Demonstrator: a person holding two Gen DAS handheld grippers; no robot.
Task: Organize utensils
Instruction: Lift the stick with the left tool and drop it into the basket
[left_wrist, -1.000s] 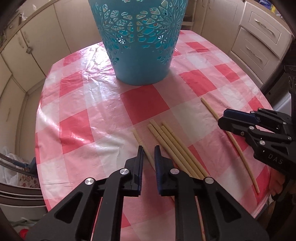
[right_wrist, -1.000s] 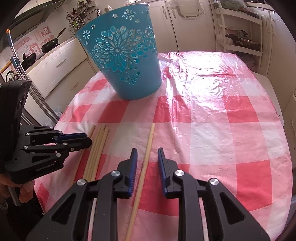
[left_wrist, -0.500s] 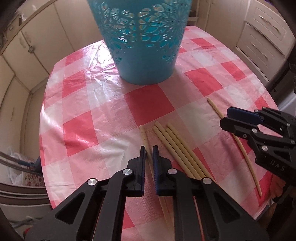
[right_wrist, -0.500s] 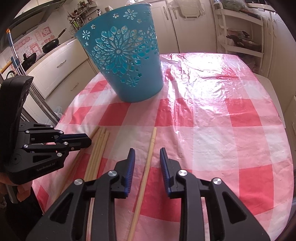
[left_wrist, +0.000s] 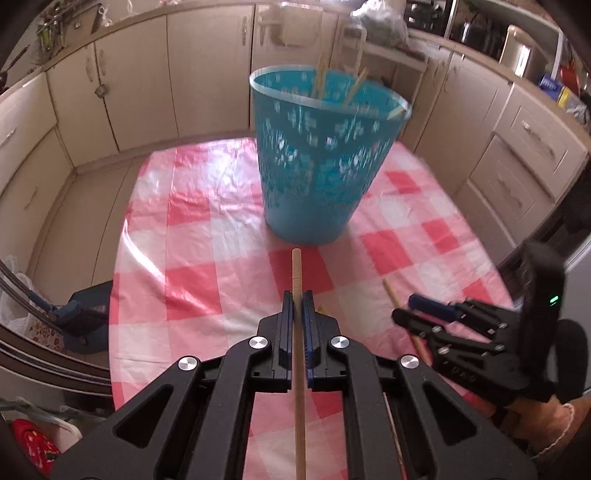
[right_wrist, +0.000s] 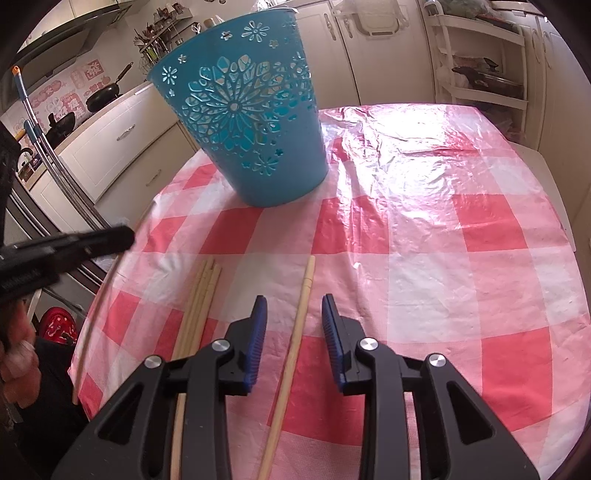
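Red-checked tablecloth (right_wrist: 424, 229), cream cabinets (left_wrist: 140, 85)

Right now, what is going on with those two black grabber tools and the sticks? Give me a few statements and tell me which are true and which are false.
1. The left gripper is clamped on a chopstick. True.
2. The right gripper is squeezing a chopstick. False: its jaws stand apart, and the single chopstick lies on the tablecloth between them, untouched.
3. The blue basket already has chopsticks in it. True: several poke up past its rim.
4. The basket lies tipped on its side. False: it stands upright.
5. A bundle of chopsticks lies left of the single one. True.
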